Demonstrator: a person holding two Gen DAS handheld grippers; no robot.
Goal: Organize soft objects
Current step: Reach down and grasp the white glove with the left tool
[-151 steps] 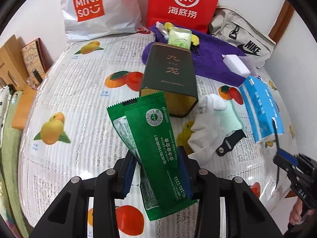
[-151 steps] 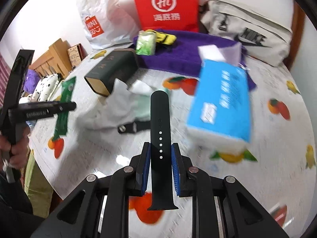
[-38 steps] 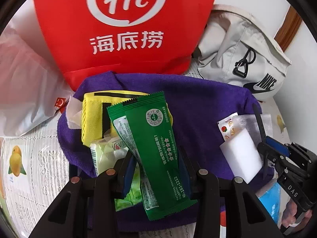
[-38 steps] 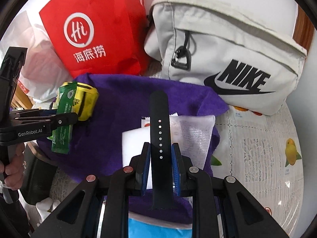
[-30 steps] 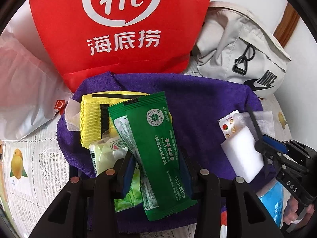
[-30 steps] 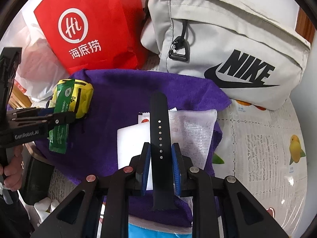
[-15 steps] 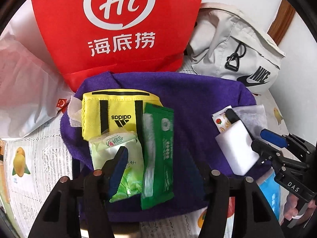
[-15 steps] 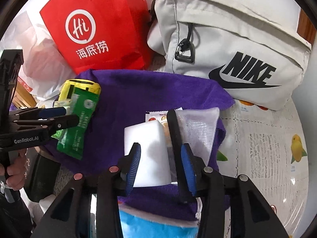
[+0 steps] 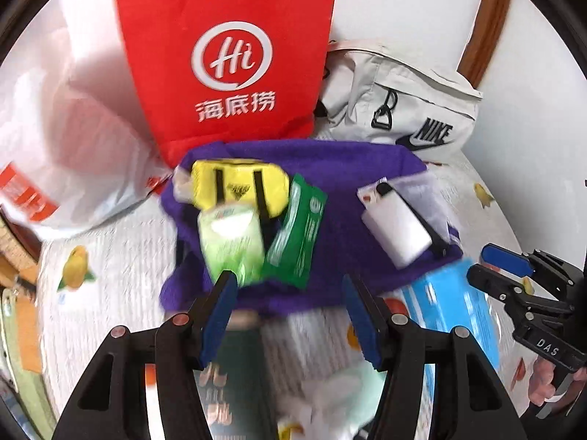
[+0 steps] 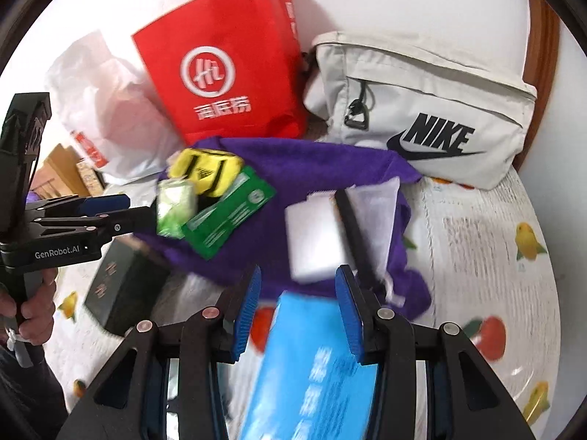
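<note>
Both loads have left the fingers: left gripper (image 9: 291,315) and right gripper (image 10: 297,308) gape empty; green sachet (image 9: 299,236) and black strap (image 10: 357,236) lie on the purple towel (image 9: 341,172) (blue tissue pack (image 10: 312,370) remains unsorted)

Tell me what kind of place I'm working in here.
Probably a home: a table under a fruit-print plastic cover, red paper shopping bag and grey Nike bag against a white wall.

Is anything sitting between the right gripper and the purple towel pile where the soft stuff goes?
The blue tissue pack lies directly ahead of the right gripper, between its open jaws and overlapping the near edge of the purple towel. Nothing else visibly blocks that approach.
</note>
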